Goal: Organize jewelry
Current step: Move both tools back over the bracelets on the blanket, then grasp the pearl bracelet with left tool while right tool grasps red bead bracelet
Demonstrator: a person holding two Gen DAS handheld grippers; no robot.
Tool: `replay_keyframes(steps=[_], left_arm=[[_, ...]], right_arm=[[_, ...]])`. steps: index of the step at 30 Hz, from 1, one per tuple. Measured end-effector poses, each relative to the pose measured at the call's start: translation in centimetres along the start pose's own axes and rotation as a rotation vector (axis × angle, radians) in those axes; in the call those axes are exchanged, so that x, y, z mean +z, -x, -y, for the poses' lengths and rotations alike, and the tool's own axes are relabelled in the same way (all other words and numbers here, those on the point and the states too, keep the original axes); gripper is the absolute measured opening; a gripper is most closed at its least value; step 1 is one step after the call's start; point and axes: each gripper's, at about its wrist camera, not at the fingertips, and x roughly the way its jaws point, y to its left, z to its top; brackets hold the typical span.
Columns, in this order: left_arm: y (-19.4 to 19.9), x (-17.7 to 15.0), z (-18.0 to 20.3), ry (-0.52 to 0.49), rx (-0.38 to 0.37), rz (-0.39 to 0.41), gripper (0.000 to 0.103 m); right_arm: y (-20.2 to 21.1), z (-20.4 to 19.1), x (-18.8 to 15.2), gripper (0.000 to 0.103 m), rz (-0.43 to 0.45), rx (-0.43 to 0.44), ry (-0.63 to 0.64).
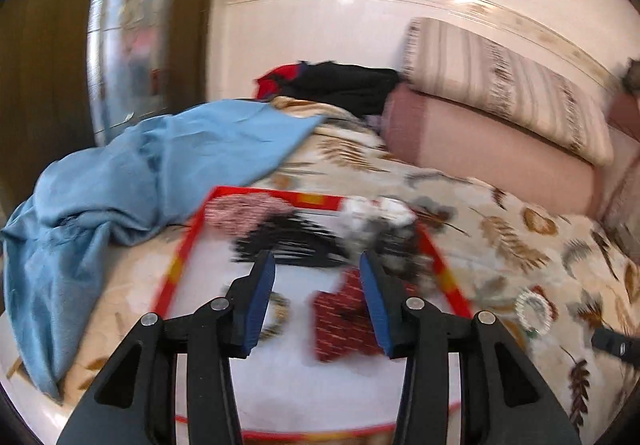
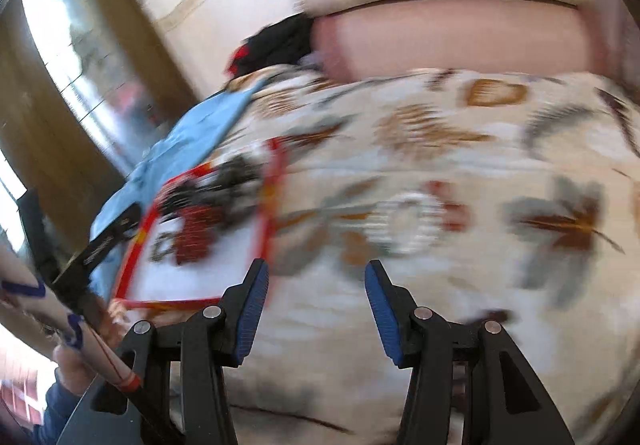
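Both claws parted and empty: left gripper (image 1: 316, 265) above the tray (image 1: 178, 265), right gripper (image 2: 316, 277) above the bedspread (image 2: 460, 133), with nothing between either pair of blue pads. Jewelry in two places. Inside the red-rimmed tray: a heap at 12 o'clock from the left gripper, made of a pink-white piece (image 1: 244, 207), a black tangle (image 1: 288, 241) and a white lump (image 1: 376, 215), too blurred to name more closely; a dark red pouch (image 1: 346, 321) just under the left gripper's right pad at about 5 o'clock; a small gold ring-shaped piece (image 1: 278, 315) beside the left pad at 7 o'clock. Outside the tray, at 3 o'clock from it, a white beaded bracelet (image 2: 404, 223) flat on the bedspread, at 12 o'clock from the right gripper and near it. Likely handling: bracelet light, limp rather than stiff, beads hard and smooth, so prone to slide out of a shallow pinch; best taken across one side of the loop, one pad inside the ring and one outside, pressing slightly into the soft bedding. Black tangle probably snag-prone, liable to drag neighbours along when lifted. Pouch soft and compliant, easy to pinch at an edge. Gold piece thin, low on the tray floor, hardest to get under.
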Motion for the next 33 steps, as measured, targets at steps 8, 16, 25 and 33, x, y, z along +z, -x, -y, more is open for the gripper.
replay_keyframes(steps=[8,16,25,33], left_arm=[[1.8,-3.1,8.6,-0.182,-0.185,-0.057,0.043],[0.5,-5.3,18.4,-0.414,-0.397,-0.206,0.043],[-6.3,-6.9,26.5,-0.583,-0.373,-0.337,0.036],[-5.8,-7.9,24.2,-0.512,-0.371,-0.396,0.009]], right_arm=[[1.9,9.2,-1.3,0.051,0.039,-0.102,-0.256],[3.8,9.2,-0.4,0.051,0.101,-0.023,-0.273],[5.7,11.4,0.3,0.051,0.153,-0.004,-0.325],[5.6,12.8,0.7,0.051,0.156,-0.004,-0.359]])
